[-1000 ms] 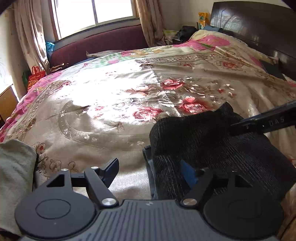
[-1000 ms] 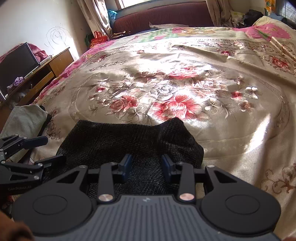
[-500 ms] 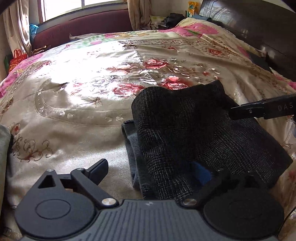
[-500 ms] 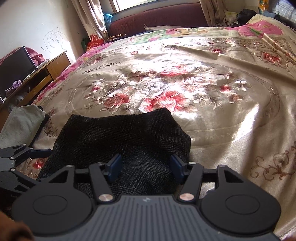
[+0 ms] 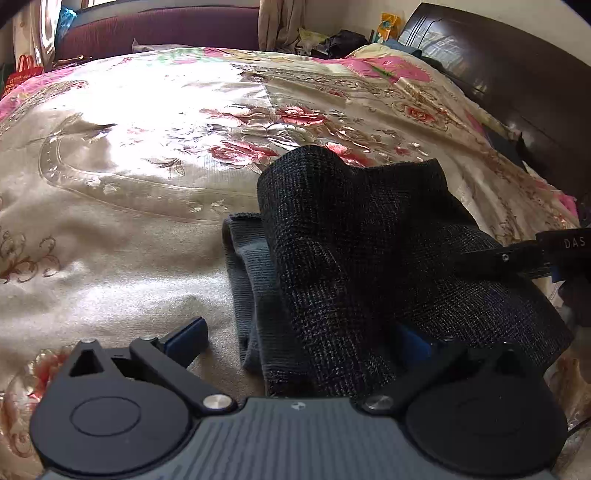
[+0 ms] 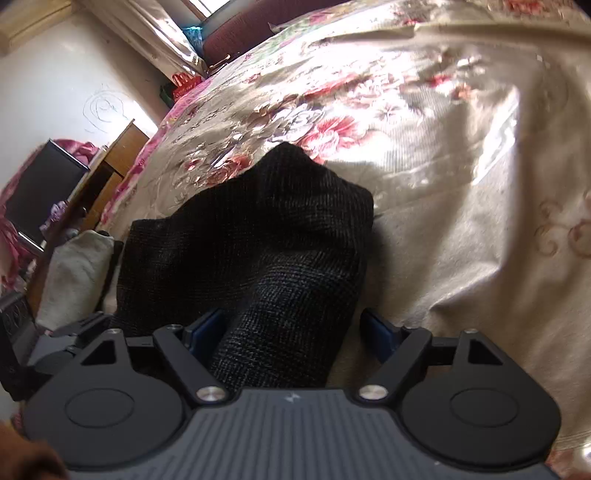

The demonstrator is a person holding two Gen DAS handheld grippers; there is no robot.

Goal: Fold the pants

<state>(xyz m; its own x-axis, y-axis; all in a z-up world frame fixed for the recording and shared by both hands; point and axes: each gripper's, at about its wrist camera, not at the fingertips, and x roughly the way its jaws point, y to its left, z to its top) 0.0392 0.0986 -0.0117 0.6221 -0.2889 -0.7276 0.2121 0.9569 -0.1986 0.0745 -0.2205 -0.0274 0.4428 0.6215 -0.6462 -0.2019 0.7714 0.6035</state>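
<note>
The dark checked pants (image 5: 369, 240) lie folded in a bundle on the floral bedspread (image 5: 129, 147), with a grey inner layer (image 5: 251, 280) showing at their left edge. My left gripper (image 5: 301, 341) stands wide open over the bundle's near left corner. One of its pads rests over bare bedspread and the other is half hidden by the fabric. In the right wrist view the pants (image 6: 258, 240) run between the jaws of my right gripper (image 6: 291, 330), which are opening. The fabric lies beside the left pad (image 6: 205, 328), and the other pad stands apart from it. The right gripper (image 5: 517, 258) enters the left wrist view from the right.
A pale cloth (image 6: 74, 273) lies at the bed's left edge, near a wooden desk (image 6: 114, 162) with a dark screen (image 6: 40, 192). A dark headboard (image 5: 517, 74) stands to the right and a maroon bench (image 5: 166, 29) beyond the bed's far side.
Both grippers sank toward the bed and their jaws spread wider. The right gripper rolled and let go of the pants, which now rest on the bedspread.
</note>
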